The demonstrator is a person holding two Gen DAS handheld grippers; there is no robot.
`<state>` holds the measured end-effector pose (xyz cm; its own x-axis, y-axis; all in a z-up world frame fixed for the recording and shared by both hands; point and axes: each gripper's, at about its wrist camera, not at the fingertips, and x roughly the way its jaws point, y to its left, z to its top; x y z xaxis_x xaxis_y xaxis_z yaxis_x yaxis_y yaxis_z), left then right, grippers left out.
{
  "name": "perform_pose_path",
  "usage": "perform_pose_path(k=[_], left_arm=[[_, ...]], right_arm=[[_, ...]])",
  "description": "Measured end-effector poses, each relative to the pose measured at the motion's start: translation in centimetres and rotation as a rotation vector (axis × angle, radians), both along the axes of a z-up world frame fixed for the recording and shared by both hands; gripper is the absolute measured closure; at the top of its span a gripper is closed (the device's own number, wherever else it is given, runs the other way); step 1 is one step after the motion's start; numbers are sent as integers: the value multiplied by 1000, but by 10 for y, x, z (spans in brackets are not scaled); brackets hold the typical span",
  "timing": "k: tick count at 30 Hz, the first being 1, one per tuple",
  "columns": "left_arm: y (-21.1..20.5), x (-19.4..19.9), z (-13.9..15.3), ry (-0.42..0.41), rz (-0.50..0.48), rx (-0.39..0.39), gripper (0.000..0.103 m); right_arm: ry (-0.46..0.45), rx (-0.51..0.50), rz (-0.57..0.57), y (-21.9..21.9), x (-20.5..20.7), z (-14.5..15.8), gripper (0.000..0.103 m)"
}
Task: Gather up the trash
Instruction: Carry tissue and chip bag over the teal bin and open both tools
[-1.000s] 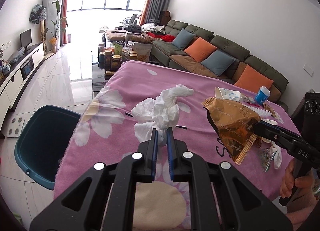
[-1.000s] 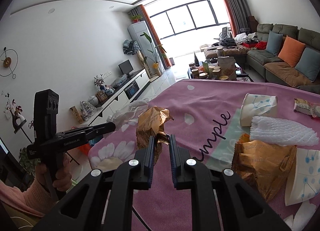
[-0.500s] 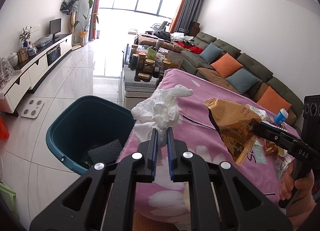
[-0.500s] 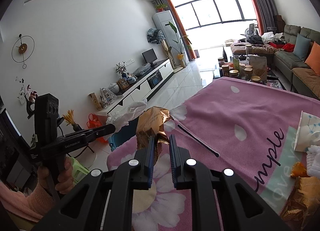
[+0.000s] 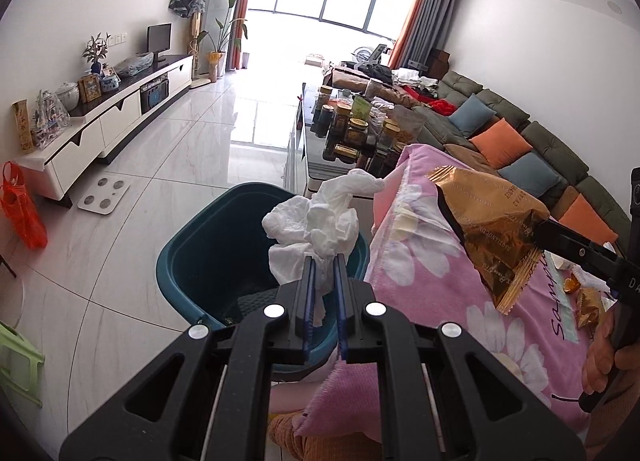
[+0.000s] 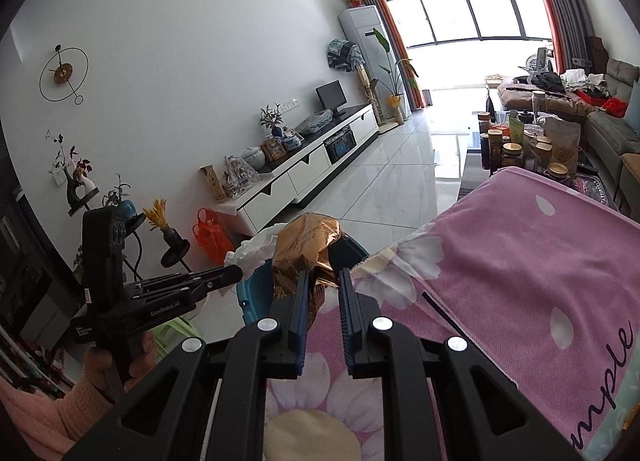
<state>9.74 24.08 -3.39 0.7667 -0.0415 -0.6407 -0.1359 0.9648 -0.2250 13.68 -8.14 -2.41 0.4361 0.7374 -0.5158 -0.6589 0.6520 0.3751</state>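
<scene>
My left gripper [image 5: 323,261] is shut on a crumpled white tissue [image 5: 316,225] and holds it over the dark teal bin [image 5: 192,257] on the floor beside the table. My right gripper [image 6: 324,277] is shut on a crinkled gold snack wrapper [image 6: 304,253]. It holds the wrapper above the table's left edge, with the bin [image 6: 256,293] just beyond. In the left wrist view the wrapper [image 5: 492,233] hangs from the right gripper [image 5: 536,229] over the pink flowered tablecloth [image 5: 440,285]. In the right wrist view the left gripper [image 6: 236,273] holds the tissue [image 6: 256,249].
More wrappers [image 5: 588,301] lie on the table at the right. A glass coffee table with jars [image 5: 352,129] stands behind the bin. A white TV cabinet [image 5: 104,121] runs along the left wall, a sofa [image 5: 520,141] along the right. A green stool [image 5: 20,365] stands at the left.
Both grippers have swung left from over the table toward the bin, each carrying its piece of trash. The tissue now hangs over the bin's opening.
</scene>
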Motion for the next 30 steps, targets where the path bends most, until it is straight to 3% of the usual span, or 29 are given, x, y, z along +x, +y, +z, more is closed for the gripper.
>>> perform_pose_path(k=[18,30], left_arm=[[43,30,-44,100,86,-24,93],[38,58,-63,138,107,-40,92]], right_arm=[[83,-80,59,81,47,-26,90],[163,-177,54,117,66,-55,89]])
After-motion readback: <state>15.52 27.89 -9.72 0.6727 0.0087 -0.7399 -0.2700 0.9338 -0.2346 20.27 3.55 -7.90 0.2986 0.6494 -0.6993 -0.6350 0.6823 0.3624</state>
